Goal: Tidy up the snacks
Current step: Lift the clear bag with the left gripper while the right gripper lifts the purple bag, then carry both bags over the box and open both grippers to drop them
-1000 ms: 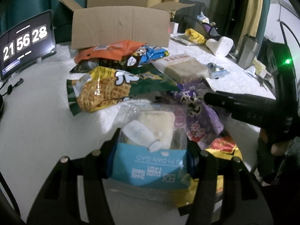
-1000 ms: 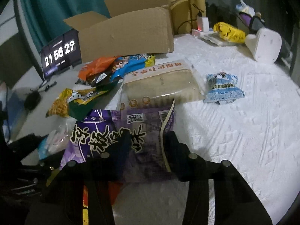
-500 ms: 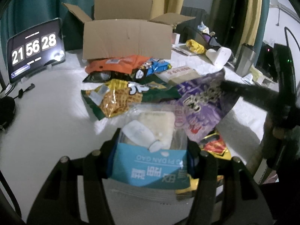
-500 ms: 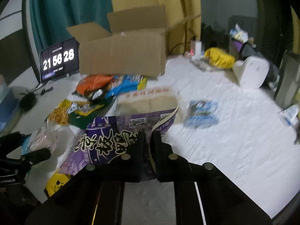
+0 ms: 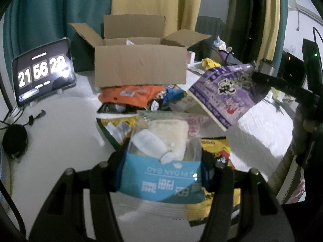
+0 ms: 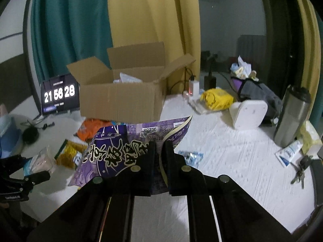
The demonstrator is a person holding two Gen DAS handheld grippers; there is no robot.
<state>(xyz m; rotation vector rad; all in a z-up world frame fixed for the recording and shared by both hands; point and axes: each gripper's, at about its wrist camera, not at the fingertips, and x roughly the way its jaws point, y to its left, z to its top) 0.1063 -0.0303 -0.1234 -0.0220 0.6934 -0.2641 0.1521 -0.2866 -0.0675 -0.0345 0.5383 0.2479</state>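
Note:
My left gripper [image 5: 161, 161] is shut on a clear cake packet with a blue label [image 5: 161, 157] and holds it above the snack pile. My right gripper [image 6: 160, 147] is shut on the edge of a purple snack bag [image 6: 121, 151] and holds it in the air; the bag also shows at the right of the left wrist view [image 5: 226, 92]. An open cardboard box [image 5: 139, 64] stands at the back, also in the right wrist view [image 6: 121, 98], with something white inside. Orange [image 5: 129, 96], blue [image 5: 173, 93] and yellow-green [image 5: 115, 125] snack bags lie in front of it.
A tablet clock [image 5: 42, 72] stands at the back left with cables and a black puck [image 5: 14, 141]. On the white cloth to the right are a steel tumbler [image 6: 292, 117], a white device [image 6: 248, 115], a yellow bag [image 6: 216, 98], keys [image 6: 300, 171] and a small blue packet [image 6: 189, 155].
Both grippers have risen. The right gripper closed on the purple bag and lifted it off the pile. The left gripper lifted the cake packet higher; the box's inside now shows.

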